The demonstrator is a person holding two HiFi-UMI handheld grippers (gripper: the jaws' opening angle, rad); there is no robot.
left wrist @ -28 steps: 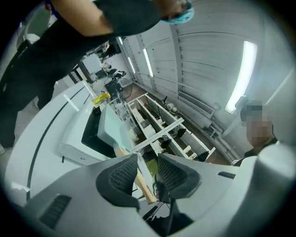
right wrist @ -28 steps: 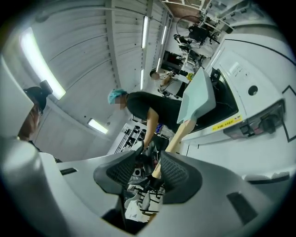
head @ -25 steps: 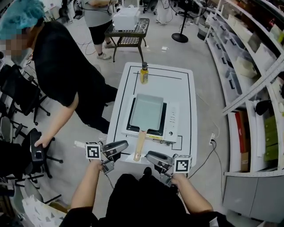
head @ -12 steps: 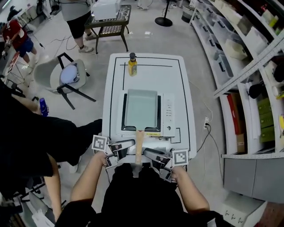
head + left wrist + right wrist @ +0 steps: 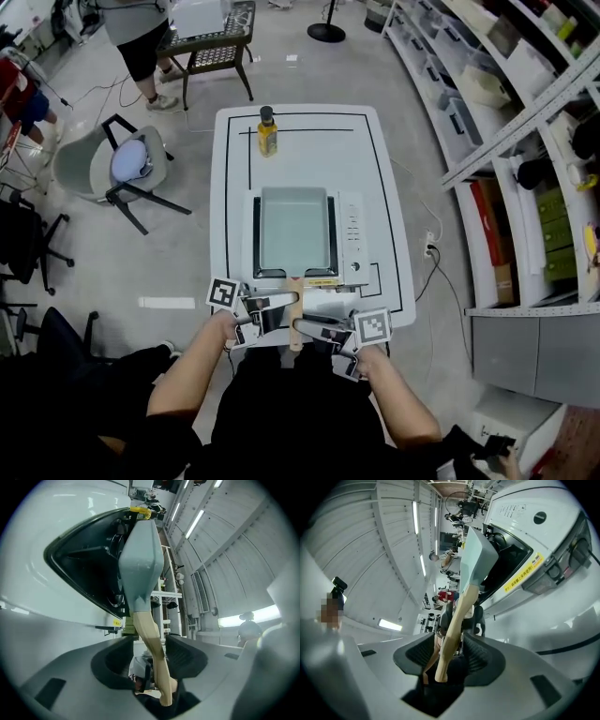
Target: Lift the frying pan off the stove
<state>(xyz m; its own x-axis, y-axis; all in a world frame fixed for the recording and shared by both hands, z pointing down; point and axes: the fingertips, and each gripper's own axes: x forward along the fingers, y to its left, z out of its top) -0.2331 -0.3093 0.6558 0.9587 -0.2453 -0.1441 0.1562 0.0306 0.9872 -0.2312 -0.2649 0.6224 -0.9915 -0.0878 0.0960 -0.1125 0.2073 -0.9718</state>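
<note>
A pale grey-green rectangular frying pan point(image 5: 293, 230) sits on the black-topped stove point(image 5: 352, 246) on the white table point(image 5: 375, 169). Its wooden handle point(image 5: 296, 317) points toward me. My left gripper point(image 5: 270, 304) and right gripper point(image 5: 319, 322) flank the handle's end from either side. In the left gripper view the handle point(image 5: 149, 629) runs between the jaws of the left gripper point(image 5: 149, 638), which have just been opening and do not press on it. The right gripper point(image 5: 451, 637) likewise has the handle point(image 5: 457, 616) between jaws that have just been opening.
A yellow bottle point(image 5: 267, 131) stands at the table's far end. A grey chair point(image 5: 122, 164) is to the left and a black metal side table point(image 5: 208, 42) beyond it, with a person beside it. Shelving point(image 5: 525, 141) lines the right.
Both grippers have closed in on the wooden handle from either side and now bracket its end. The person at the left has dropped out of view as the head camera shifted.
</note>
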